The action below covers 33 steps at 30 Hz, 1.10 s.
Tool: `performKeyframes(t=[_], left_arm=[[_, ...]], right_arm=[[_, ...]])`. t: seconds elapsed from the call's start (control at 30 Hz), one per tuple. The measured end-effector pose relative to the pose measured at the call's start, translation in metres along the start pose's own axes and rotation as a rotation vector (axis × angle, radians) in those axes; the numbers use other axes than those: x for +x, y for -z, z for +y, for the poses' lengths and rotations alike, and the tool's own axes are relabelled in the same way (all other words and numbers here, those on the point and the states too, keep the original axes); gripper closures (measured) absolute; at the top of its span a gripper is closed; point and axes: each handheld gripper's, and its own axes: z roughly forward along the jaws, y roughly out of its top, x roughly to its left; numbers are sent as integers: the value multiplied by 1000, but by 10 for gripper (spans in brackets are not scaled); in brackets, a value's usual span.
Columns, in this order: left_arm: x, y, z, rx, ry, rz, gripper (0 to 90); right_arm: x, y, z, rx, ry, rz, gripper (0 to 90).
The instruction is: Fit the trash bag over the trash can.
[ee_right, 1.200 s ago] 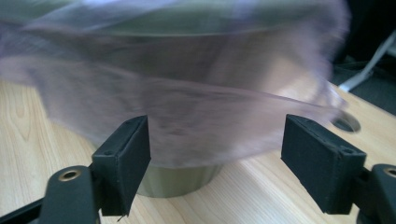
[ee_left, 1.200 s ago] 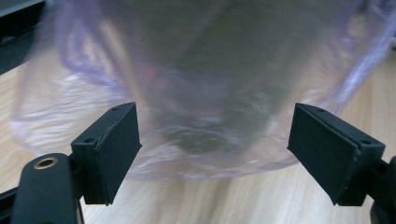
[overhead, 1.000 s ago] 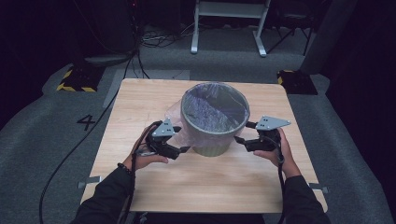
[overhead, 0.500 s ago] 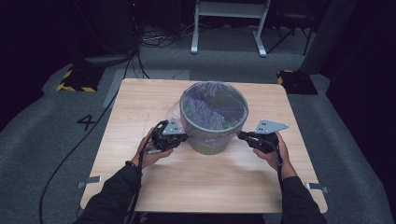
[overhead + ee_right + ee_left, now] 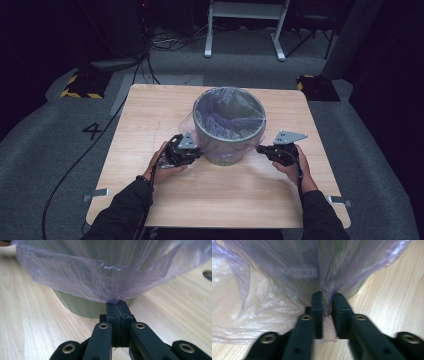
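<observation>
A grey-green round plastic bin [image 5: 229, 135] stands upright near the middle of the pale wooden table [image 5: 150, 110], a little toward the far side. A thin translucent purple plastic bag [image 5: 220, 117] lines it, folded over the rim and hanging down the outside wall; on the left side the loose film billows out past the bin wall toward the table top.

The left gripper [image 5: 186, 154] sits low at the bin's near-left side, just beside its wall. In the left gripper view the left gripper [image 5: 327, 302] has a gathered fold of the bag [image 5: 287, 290] running between its black jaws; they have just been opening a little, a narrow gap shows between them, and the film still bunches to a point at their tips, so they pinch it only loosely. The bin's dark wall [image 5: 312, 262] shows through the film behind.

The right gripper [image 5: 270, 150] sits at the bin's near-right side, close to the table. In the right gripper view the right gripper [image 5: 117, 303] has its jaws pressed tightly together on the lower hem of the bag [image 5: 100, 282], which stretches taut to either side from that pinch, with the bin's base [image 5: 82, 307] standing on the table [image 5: 25, 322] behind it.

Each gripper is held by a hand in a dark sleeve, coming in from the near edge.
</observation>
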Motion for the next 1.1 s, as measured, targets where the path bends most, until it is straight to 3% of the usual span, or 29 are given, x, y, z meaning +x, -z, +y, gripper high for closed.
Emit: performKeyframes(t=[0.07, 0.1, 0.13, 0.2, 0.27, 0.3, 0.33, 0.4, 0.5, 0.53, 0.6, 0.63, 0.77, 0.8, 0.9, 1.1], left_arm=[[-1, -1, -2, 6, 8, 17, 598], [-1, -2, -2, 7, 14, 35, 598], [-1, -2, -2, 18, 27, 44, 393], [0, 2, -3, 0, 55, 4, 290], [0, 4, -3, -11, 63, -5, 184], [-2, 12, -3, -39, 71, -12, 151], [-2, 12, -3, -39, 71, -12, 160], [-4, 24, -3, -96, 95, -40, 157], [-6, 33, -3, -121, 99, -56, 155], [-7, 40, -3, -145, 102, -60, 155], [-9, 43, -3, -153, 101, -56, 154], [-10, 46, -2, -155, 98, -48, 154], [-16, 55, -4, -147, 80, -31, 155], [-17, 57, -6, -136, 73, -26, 155], [-21, 60, -16, -99, 52, -3, 155], [-23, 59, -37, -48, 71, 11, 155]], right_arm=[[-3, -1, -3, 8, -17, -2, 900], [-3, -1, -3, 8, -17, -2, 900], [-7, -2, -6, 21, -34, -15, 900], [-10, -3, -8, 14, -60, -14, 900], [-14, -4, -11, 11, -82, -13, 900], [-15, -5, -12, 15, -86, -24, 900], [-15, -5, -12, 15, -86, -24, 900], [-17, -8, -15, 35, -89, -43, 900], [-18, -8, -15, 37, -94, -53, 884], [-18, -7, -16, 34, -100, -62, 796], [-19, -7, -16, 34, -102, -73, 756], [-20, -7, -15, 29, -117, -86, 609], [-21, -5, -15, 31, -141, -87, 476], [-22, -2, -16, 30, -145, -87, 373], [-22, 4, -18, 12, -161, -76, 269], [-20, 14, -21, 2, -169, -92, 220]])
